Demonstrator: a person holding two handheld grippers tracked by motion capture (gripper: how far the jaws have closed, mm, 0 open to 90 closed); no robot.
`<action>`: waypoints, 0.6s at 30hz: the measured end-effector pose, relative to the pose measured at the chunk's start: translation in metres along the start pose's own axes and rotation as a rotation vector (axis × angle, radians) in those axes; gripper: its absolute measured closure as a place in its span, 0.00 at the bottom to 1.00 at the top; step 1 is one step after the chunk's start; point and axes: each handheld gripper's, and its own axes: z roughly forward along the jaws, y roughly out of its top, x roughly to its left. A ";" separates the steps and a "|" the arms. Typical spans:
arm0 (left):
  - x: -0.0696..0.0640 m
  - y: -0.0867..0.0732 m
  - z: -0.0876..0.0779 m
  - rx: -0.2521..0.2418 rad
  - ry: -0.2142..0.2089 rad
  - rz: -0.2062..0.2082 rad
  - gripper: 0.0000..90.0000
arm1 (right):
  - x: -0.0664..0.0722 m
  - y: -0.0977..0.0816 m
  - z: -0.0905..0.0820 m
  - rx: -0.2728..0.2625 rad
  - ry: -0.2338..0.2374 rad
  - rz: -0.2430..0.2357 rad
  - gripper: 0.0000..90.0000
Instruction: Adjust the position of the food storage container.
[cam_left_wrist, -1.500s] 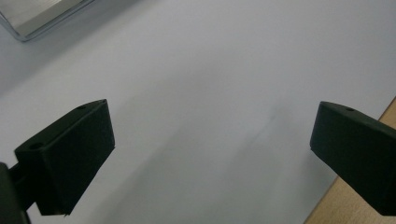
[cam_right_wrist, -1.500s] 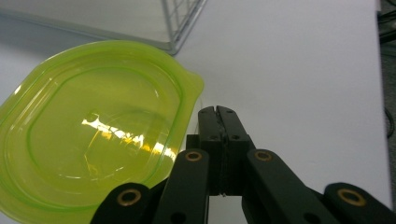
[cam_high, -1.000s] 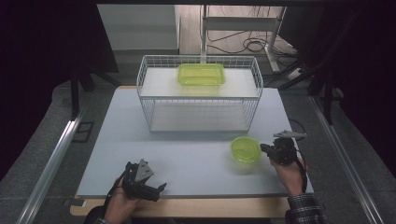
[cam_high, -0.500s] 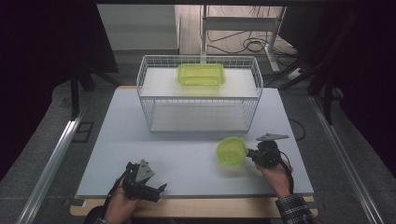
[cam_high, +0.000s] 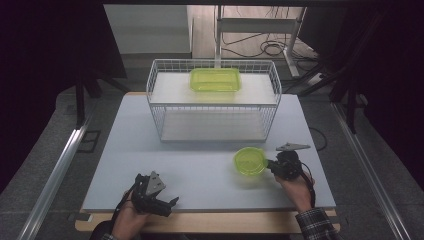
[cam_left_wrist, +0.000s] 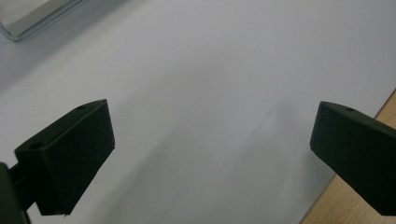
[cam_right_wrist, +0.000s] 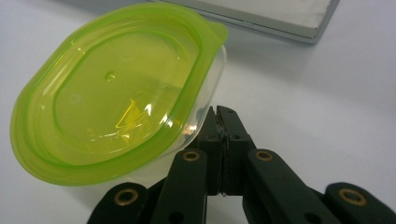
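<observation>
A round clear container with a lime-green lid (cam_high: 249, 160) (cam_right_wrist: 116, 93) is tilted just above the white table (cam_high: 200, 170), right of centre. My right gripper (cam_high: 271, 164) (cam_right_wrist: 220, 115) is shut on its rim at the right side, jaws pinched together. At the table's front left, my left gripper (cam_high: 169, 204) (cam_left_wrist: 210, 135) rests open with nothing between its jaws, only bare table. A rectangular lime-green container (cam_high: 215, 80) lies on top of the white wire basket (cam_high: 212, 62) at the back.
The wire basket stands upside down like a shelf across the back middle of the table, and its white base board (cam_right_wrist: 261, 14) lies close beyond the round container. The table's wooden front edge (cam_left_wrist: 369, 205) runs beside the left gripper.
My right gripper has carried the round container a little to the left, toward the table's middle. The left gripper has stayed where it was.
</observation>
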 end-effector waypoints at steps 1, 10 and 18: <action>0.000 0.000 0.000 0.001 0.000 0.001 0.00 | 0.000 -0.001 0.000 -0.003 0.010 0.012 0.98; -0.001 0.000 0.000 0.003 0.003 0.006 0.00 | 0.004 0.000 0.013 0.012 0.092 0.043 0.98; 0.000 0.000 0.001 0.005 0.001 0.003 0.00 | 0.017 0.005 0.028 0.023 0.149 0.026 0.98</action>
